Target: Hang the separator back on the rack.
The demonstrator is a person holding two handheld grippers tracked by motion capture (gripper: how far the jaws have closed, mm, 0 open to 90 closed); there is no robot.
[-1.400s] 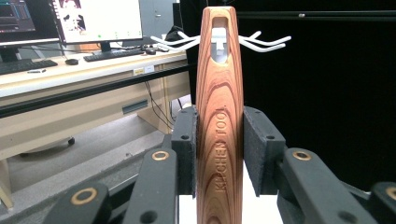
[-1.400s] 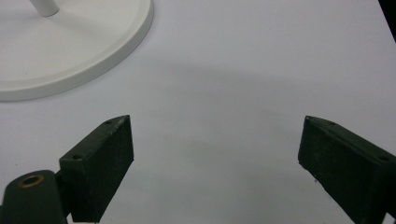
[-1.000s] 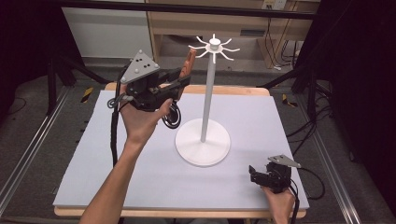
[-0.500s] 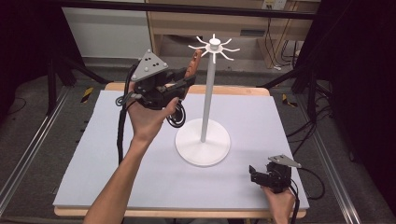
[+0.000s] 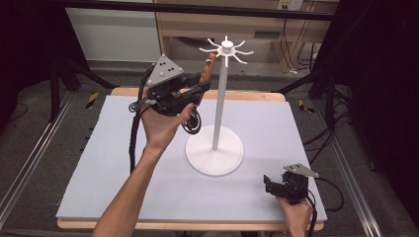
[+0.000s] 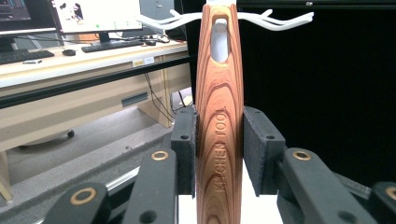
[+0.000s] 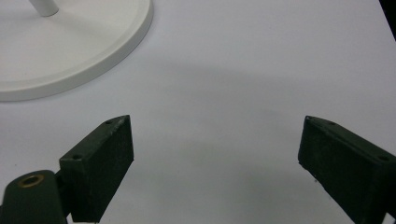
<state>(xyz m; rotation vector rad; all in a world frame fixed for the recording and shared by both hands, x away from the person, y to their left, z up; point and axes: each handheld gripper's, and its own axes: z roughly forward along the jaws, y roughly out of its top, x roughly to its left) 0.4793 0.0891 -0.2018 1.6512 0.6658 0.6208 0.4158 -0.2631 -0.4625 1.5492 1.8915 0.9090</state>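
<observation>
Close up, wooden handle [image 6: 218, 116] reads "KITCHEN TOOL", illegible from high view.

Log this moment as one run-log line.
left gripper: shut on wooden utensil, its hanging hole near the rack hooks | right gripper: open, low over the table | white rack: upright

Burned lengthwise into the wooden handle [image 6: 219, 116]: "KITCHEN TOOL", reading upward along the grain. Too blurred to read: the writing on the monitors [image 6: 95, 14] behind.
</observation>
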